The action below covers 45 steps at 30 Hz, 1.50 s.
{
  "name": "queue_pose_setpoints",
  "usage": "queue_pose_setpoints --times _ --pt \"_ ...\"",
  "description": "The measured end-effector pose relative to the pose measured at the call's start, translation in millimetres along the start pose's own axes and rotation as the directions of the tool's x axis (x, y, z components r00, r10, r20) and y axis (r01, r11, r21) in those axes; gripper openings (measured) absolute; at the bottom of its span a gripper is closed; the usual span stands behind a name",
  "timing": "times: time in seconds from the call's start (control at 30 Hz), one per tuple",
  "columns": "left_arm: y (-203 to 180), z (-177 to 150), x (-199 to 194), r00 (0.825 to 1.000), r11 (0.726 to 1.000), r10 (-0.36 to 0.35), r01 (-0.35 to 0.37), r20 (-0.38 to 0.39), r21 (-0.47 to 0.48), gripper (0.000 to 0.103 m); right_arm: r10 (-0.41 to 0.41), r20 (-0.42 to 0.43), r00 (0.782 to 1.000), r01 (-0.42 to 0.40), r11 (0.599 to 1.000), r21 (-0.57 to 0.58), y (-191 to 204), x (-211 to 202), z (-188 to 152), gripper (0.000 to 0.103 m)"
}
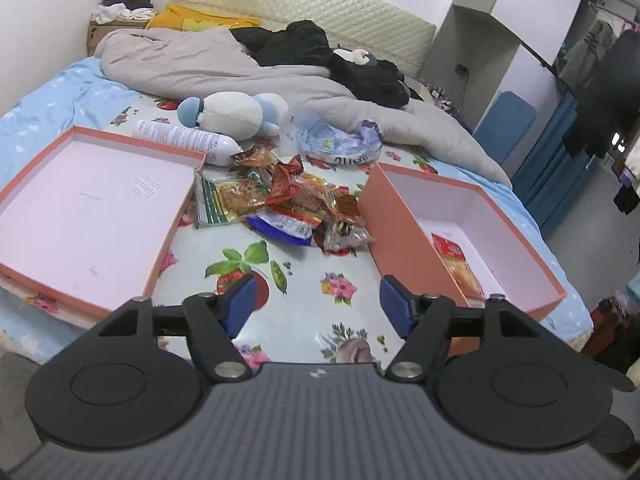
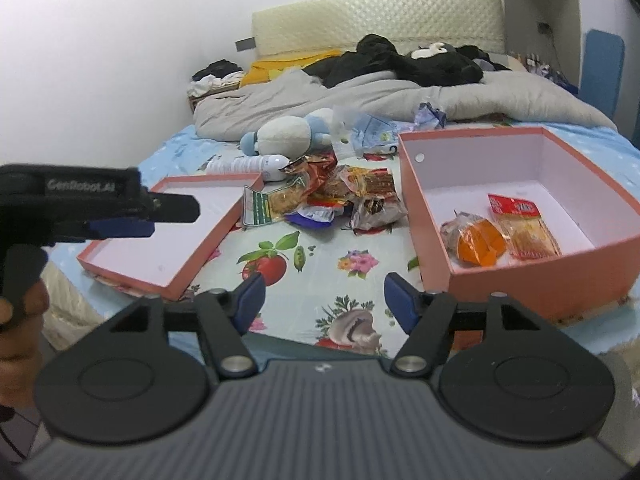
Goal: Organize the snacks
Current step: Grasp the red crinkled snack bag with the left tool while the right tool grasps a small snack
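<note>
Hovering above the floral bedsheet (image 1: 312, 264), left gripper (image 1: 316, 306) and right gripper (image 2: 324, 300) both spread wide, nothing between the blue pads. Snack pile (image 1: 296, 204) heaped on the sheet between the shallow pink box lid (image 1: 92, 208) and the deeper pink box (image 2: 520, 216). In the box: an orange-filled packet (image 2: 474, 242) just beside a red-topped packet (image 2: 524, 226). Plush toy (image 1: 236, 114) and white bottle (image 1: 188, 140) behind the pile.

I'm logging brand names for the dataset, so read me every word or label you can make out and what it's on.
"GenRobot.AI": on the black body of the left gripper.
Red-topped snack packet in the deep pink box: print too blurred.
White cylindrical bottle: print too small.
Crumpled blue-white plastic bag: dark lettering, unreadable.
</note>
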<state>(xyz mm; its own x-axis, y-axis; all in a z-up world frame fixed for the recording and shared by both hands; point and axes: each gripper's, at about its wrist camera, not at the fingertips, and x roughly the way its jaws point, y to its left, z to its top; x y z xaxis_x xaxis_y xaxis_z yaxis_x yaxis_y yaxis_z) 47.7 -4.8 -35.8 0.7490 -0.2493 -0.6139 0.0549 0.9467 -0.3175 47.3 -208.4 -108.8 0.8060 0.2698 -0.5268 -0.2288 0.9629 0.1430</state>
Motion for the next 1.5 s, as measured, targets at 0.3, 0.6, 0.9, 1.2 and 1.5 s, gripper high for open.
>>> queue_pose_setpoints --times 0.3,0.6,0.9,1.2,1.5 --pt "30.5 36.2 69.1 0.997 0.995 -0.074 0.071 -0.033 -0.069 0.076 -0.029 0.008 1.0 0.03 0.998 -0.064 10.7 59.5 20.4 0.067" --pt "69.5 92.1 195.1 0.989 0.986 -0.119 0.107 -0.091 -0.126 0.076 -0.11 -0.03 0.993 0.105 0.983 -0.151 12.1 169.2 52.3 0.061" --pt "87.8 134.2 315.3 0.975 0.989 -0.108 0.086 -0.193 -0.123 0.075 -0.169 -0.154 0.974 0.135 0.968 -0.21 3.5 263.5 85.4 0.053" --pt "81.5 139.2 368.4 0.961 0.988 -0.113 0.082 -0.253 -0.128 0.065 -0.221 -0.212 0.952 0.168 0.956 -0.238 -13.6 302.8 97.2 0.047" --pt "73.8 129.0 376.9 0.961 0.995 -0.069 0.049 -0.269 -0.083 0.049 -0.23 -0.263 0.937 0.148 0.943 -0.297 -10.9 312.7 95.5 0.007"
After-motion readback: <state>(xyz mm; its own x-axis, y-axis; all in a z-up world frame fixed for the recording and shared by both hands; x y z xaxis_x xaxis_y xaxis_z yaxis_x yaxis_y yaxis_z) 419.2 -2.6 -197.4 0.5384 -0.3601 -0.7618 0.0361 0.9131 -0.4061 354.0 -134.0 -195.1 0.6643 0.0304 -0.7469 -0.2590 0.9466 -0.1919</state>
